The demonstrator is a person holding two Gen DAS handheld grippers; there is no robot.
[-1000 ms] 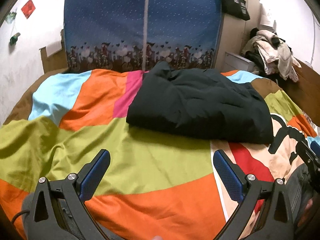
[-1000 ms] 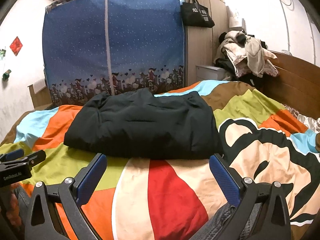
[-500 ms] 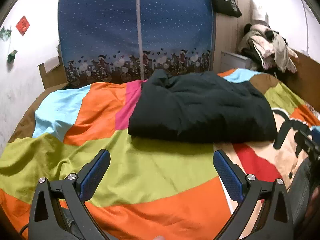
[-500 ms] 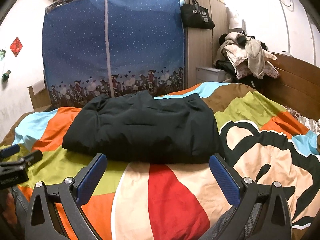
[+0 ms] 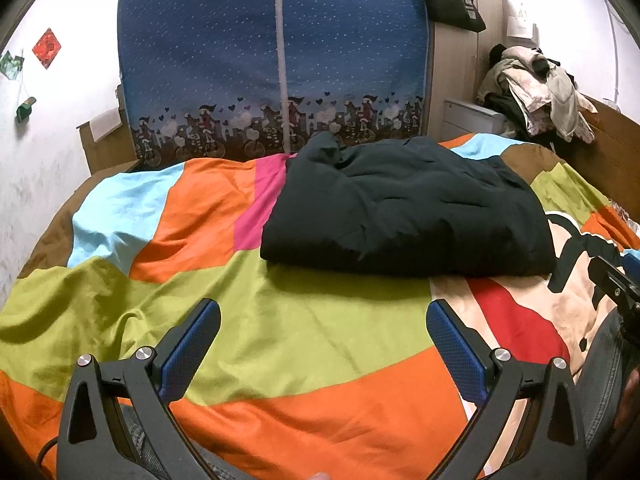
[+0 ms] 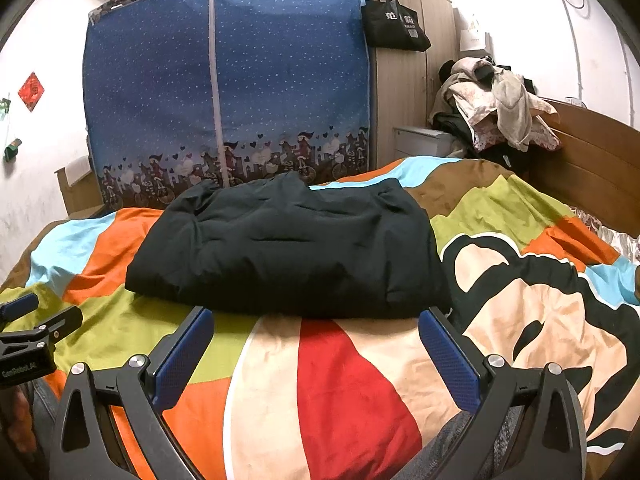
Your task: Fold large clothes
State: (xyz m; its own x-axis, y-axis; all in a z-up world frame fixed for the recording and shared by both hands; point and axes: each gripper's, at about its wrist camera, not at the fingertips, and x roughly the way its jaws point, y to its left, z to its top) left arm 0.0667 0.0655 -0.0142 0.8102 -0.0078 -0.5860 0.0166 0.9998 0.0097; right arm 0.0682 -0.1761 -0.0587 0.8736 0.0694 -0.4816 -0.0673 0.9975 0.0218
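Black garment (image 5: 408, 208) on multicoloured patchwork bedspread (image 5: 280, 320).

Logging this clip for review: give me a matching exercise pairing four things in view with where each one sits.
Things:
1. black folded garment
2. black tote bag
3. heap of loose clothes
4. red paper ornament

Places:
A. hanging on the wooden wardrobe
B. on the white wall, left
C. lying on the colourful bedspread
D. piled beside the wooden headboard, right

Pairs: 1-C, 2-A, 3-D, 4-B
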